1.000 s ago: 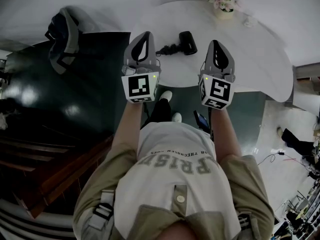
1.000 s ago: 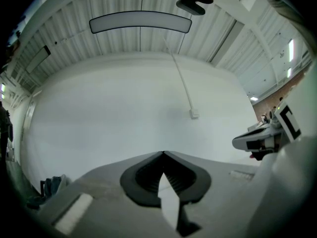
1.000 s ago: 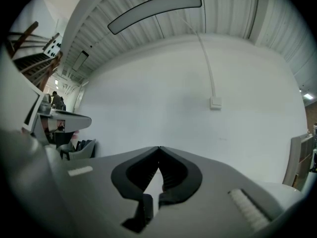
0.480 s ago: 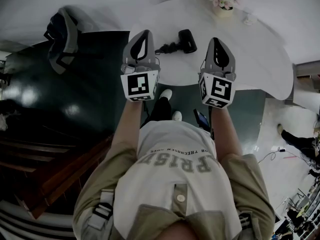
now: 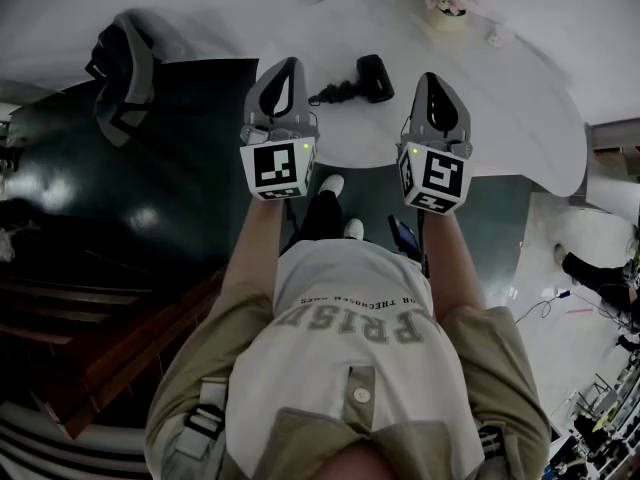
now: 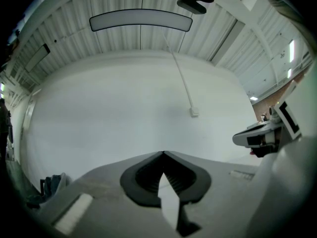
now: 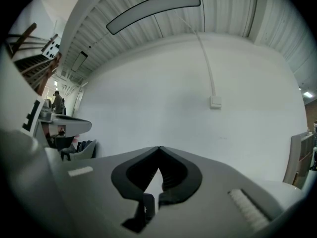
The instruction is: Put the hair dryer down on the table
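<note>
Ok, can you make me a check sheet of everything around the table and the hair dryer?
Surface: white table, rounded edge.
Job's things: black hair dryer lying on the table, untouched.
Clutter: flower pot and small white thing at the far edge.
Grippers: left gripper and right gripper shut, fingers together, empty.
Cables: cord bunched beside the dryer; thin cable on the floor.
Surroundings: dark floor; bag at left.
</note>
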A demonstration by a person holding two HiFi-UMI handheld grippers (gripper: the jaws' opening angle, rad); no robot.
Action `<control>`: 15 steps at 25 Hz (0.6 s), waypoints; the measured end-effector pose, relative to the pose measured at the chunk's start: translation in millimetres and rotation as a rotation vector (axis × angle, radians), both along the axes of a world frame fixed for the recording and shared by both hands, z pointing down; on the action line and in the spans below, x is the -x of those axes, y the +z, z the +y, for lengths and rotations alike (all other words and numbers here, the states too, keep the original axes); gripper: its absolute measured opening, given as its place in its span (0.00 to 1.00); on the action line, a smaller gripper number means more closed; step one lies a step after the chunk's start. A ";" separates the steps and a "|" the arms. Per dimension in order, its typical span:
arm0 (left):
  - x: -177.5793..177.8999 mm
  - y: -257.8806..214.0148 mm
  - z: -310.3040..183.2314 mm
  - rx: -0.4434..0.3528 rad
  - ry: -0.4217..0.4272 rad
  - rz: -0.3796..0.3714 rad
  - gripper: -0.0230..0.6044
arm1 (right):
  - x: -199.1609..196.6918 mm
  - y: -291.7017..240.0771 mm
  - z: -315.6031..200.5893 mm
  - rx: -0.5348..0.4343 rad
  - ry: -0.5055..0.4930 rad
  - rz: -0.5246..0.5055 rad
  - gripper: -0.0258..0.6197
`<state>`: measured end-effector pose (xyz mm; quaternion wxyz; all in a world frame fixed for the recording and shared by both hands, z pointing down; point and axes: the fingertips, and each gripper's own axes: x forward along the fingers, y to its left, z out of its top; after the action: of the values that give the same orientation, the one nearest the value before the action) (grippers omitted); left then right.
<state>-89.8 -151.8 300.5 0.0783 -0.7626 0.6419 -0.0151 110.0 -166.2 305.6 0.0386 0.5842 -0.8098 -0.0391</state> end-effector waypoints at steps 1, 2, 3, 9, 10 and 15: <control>0.7 1.1 0.0 0.002 -0.001 0.000 0.05 | 0.4 0.4 0.2 0.001 -0.002 0.001 0.04; 1.3 1.7 0.2 0.004 -0.002 0.000 0.05 | 0.9 0.6 0.4 0.002 -0.003 0.001 0.04; 1.5 2.1 0.3 0.005 -0.003 0.000 0.05 | 1.2 0.8 0.4 0.003 -0.005 0.001 0.04; 0.0 3.9 -2.9 0.005 -0.005 -0.001 0.05 | 0.7 3.8 -1.9 0.007 -0.017 -0.003 0.04; -0.2 3.8 -3.5 0.005 -0.005 -0.002 0.05 | 0.6 3.9 -2.2 0.007 -0.019 -0.002 0.04; -2.0 1.5 -8.3 0.001 -0.002 -0.003 0.05 | -0.5 2.1 -4.8 0.004 -0.024 -0.002 0.04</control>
<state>-87.8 -160.2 302.1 0.0786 -0.7620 0.6425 -0.0167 110.5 -171.0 307.7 0.0385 0.5744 -0.8169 -0.0372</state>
